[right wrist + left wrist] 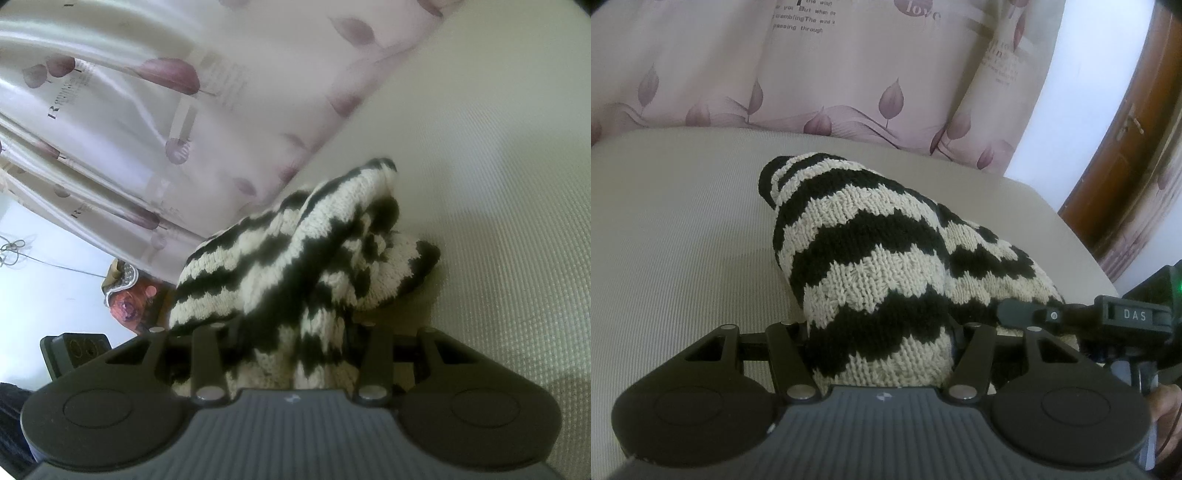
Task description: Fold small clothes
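A black-and-cream zigzag knit garment (871, 266) lies bunched on the beige ribbed surface (683, 240). My left gripper (879, 332) is shut on its near end; the knit fills the gap between the fingers and hides the tips. From the right edge of the left wrist view, a finger (1019, 314) of my right gripper reaches into the same garment. In the right wrist view, my right gripper (295, 332) is shut on a thick fold of the knit garment (303, 251), which drapes forward over the jaws and partly hangs off the surface.
A pale curtain (849, 74) with purple leaves hangs behind the surface. A brown wooden door (1126, 147) stands at the right. The beige surface (498, 184) spreads wide beside the garment. A reddish patterned object (129, 299) lies below the curtain (129, 110).
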Demonstrator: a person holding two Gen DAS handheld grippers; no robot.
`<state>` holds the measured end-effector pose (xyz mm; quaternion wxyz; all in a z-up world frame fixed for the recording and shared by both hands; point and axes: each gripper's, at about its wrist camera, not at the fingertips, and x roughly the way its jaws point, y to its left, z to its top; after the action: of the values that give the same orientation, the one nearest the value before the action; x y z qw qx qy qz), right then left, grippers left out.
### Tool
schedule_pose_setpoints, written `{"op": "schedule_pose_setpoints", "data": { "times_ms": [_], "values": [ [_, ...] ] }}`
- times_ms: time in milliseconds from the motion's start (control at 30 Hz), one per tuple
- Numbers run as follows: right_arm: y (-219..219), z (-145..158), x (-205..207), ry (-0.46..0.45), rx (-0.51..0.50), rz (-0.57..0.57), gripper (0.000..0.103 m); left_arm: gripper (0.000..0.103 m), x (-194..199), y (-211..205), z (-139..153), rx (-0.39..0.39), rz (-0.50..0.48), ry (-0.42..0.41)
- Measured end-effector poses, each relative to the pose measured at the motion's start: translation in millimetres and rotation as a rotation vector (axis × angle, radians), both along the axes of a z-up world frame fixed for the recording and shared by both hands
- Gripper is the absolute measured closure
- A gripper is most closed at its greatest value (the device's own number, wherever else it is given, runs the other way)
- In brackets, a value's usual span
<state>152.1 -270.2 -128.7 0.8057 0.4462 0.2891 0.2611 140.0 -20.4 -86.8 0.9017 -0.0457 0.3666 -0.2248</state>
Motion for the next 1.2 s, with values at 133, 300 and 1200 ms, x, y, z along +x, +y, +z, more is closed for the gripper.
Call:
{"op": "schedule_pose_setpoints", "data": {
  "times_ms": [133, 300, 1200],
  "values": [
    [1, -3, -2, 0.009, 0.000, 0.000, 0.060, 0.044, -2, 1, -2, 0.004, 0.001, 0.004],
    [3, -3, -1, 0.017, 0.001, -0.002, 0.060, 0.044, 0, 1, -4, 0.007, 0.002, 0.007],
    [23, 0, -24, -0.102, -0.376, -0.121, 0.047, 0.004, -21, -7, -22, 0.130, 0.138, -0.185]
  ]
}}
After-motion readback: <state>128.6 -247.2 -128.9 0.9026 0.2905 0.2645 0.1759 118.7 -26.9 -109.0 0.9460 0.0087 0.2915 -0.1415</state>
